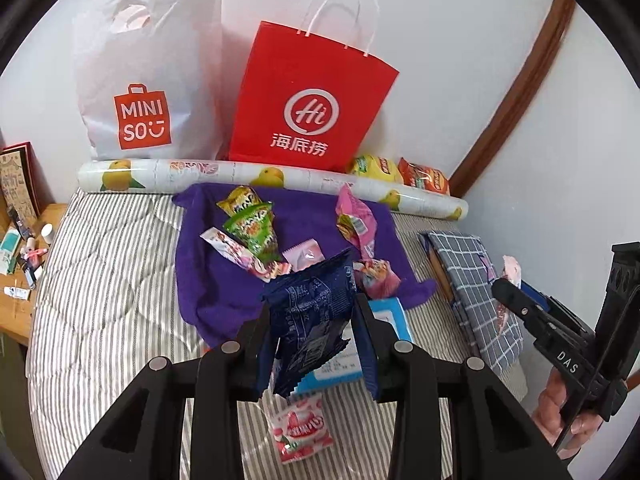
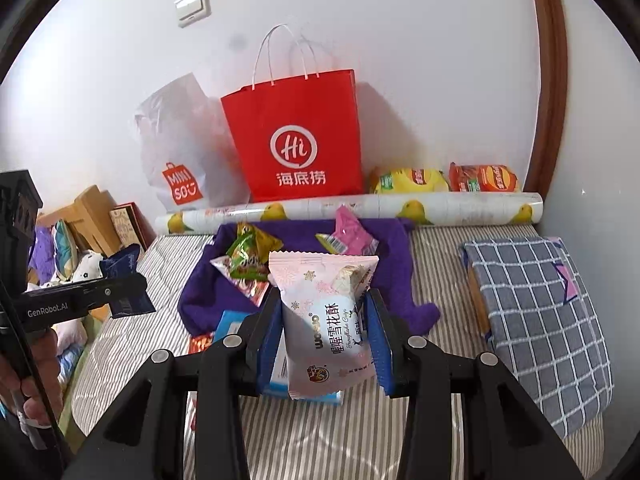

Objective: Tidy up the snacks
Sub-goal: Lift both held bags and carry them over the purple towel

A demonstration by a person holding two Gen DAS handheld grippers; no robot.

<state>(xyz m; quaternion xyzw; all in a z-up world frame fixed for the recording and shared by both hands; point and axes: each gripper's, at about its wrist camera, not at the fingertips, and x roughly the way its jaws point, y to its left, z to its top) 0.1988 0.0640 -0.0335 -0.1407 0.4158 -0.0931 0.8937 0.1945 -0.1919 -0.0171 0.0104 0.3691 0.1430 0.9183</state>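
Left gripper [image 1: 312, 332] clamped on a dark blue packet [image 1: 310, 316]. Right gripper [image 2: 326, 332] clamped on a pale pink packet [image 2: 326, 320]. At 12 o'clock beyond, loose snacks [image 1: 252, 224] on a purple cloth [image 1: 208, 280]. Farther, red bag [image 2: 296, 140] and white bag [image 1: 148, 72] upright against the wall; contents hidden.

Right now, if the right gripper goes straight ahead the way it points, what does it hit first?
Probably the snack pile on the purple cloth, likely the pink packet. The right gripper already holds a white snack pack. Beyond stands the red bag. Depth is unclear.
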